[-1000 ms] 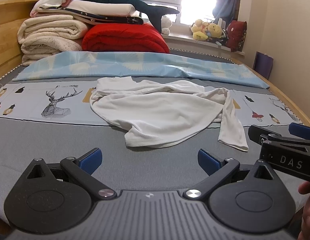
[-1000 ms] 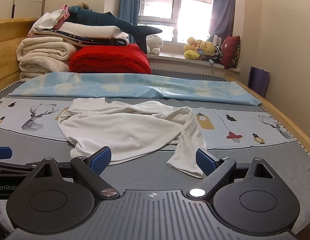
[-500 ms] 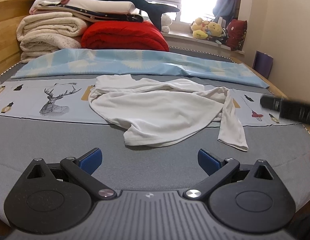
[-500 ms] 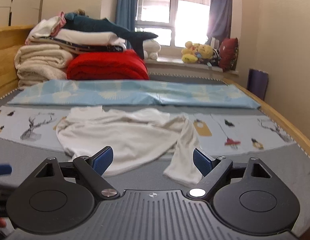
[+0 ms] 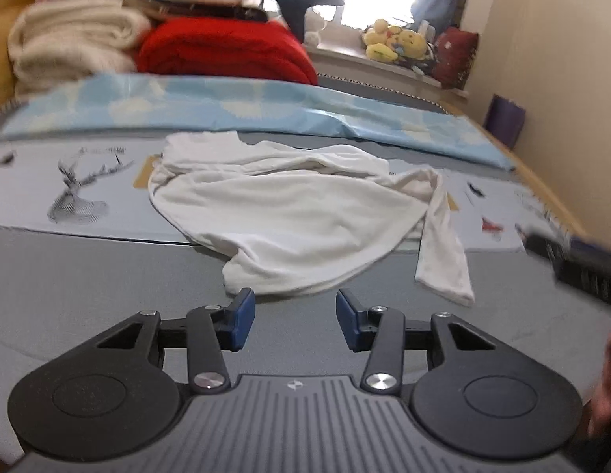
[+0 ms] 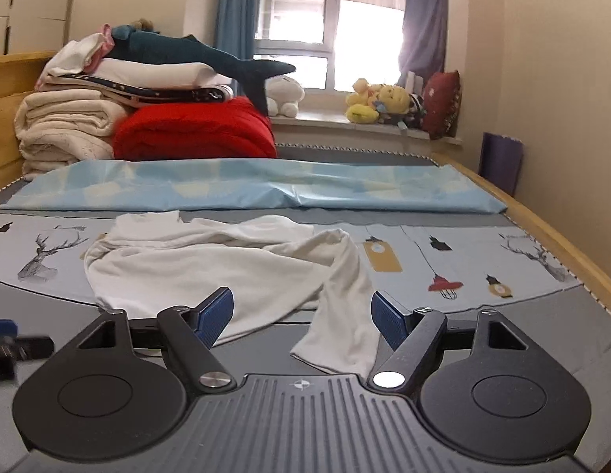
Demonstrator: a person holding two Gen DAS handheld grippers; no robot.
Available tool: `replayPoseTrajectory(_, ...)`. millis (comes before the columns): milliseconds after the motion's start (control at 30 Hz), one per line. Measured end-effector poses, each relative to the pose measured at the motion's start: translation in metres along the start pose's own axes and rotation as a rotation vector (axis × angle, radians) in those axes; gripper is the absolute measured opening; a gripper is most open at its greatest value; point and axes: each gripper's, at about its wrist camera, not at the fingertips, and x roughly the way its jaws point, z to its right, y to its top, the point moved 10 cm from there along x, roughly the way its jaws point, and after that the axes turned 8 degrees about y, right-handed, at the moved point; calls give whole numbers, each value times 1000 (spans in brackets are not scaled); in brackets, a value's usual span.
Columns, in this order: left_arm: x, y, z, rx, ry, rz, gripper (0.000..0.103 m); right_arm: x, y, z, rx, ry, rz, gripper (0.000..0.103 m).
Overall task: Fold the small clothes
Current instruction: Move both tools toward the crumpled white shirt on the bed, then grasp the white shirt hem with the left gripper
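Observation:
A crumpled white long-sleeved garment (image 5: 289, 213) lies on the grey bed cover (image 5: 88, 283), one sleeve (image 5: 443, 260) trailing toward me on the right. My left gripper (image 5: 294, 315) hovers just short of the garment's near hem; its jaws are closing, with only bed cover showing between the blue pads (image 5: 242, 313). In the right wrist view the same garment (image 6: 211, 264) spreads ahead. My right gripper (image 6: 301, 311) stands wide over the sleeve end (image 6: 341, 339), its jaws closing slightly and the pads clear of the cloth. The right gripper (image 5: 581, 264) also appears blurred at the left view's edge.
Folded blankets (image 6: 65, 126), a red quilt (image 6: 195, 130) and a plush shark (image 6: 211, 55) are stacked at the bed's far left. A light blue sheet (image 6: 266, 189) lies across behind the garment. The wooden bed rail (image 6: 542, 228) and a wall run along the right.
Both grippers have moved forward, closer to the garment. The left jaws have narrowed to about half their earlier width; the right jaws have narrowed a little.

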Motion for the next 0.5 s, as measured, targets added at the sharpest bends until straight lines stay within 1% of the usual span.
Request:
replayPoseTrajectory(100, 33, 19, -13, 22, 11, -63, 50, 2, 1, 11, 17, -24, -3, 79)
replayPoseTrajectory(200, 73, 27, -32, -7, 37, -99, 50, 6, -5, 23, 70, -21, -48, 79)
replayPoseTrajectory(267, 100, 22, -48, -89, 37, -132, 50, 10, -8, 29, 105, -11, -74, 79)
replayPoseTrajectory(333, 122, 11, -62, -205, 29, -239, 49, 14, -11, 32, 116, -1, -94, 78)
replayPoseTrajectory(367, 130, 10, -66, -279, 10, -264, 50, 15, -12, 33, 111, 2, -98, 78)
replayPoseTrajectory(400, 136, 11, -68, -324, 0, -269, 51, 16, -12, 33, 105, 7, -103, 77)
replayPoseTrajectory(433, 142, 13, -68, -333, 2, -276, 53, 18, -12, 32, 103, 15, -108, 77)
replayPoseTrajectory(500, 157, 11, -63, -306, 22, -303, 55, 20, -11, 32, 89, 25, -107, 75)
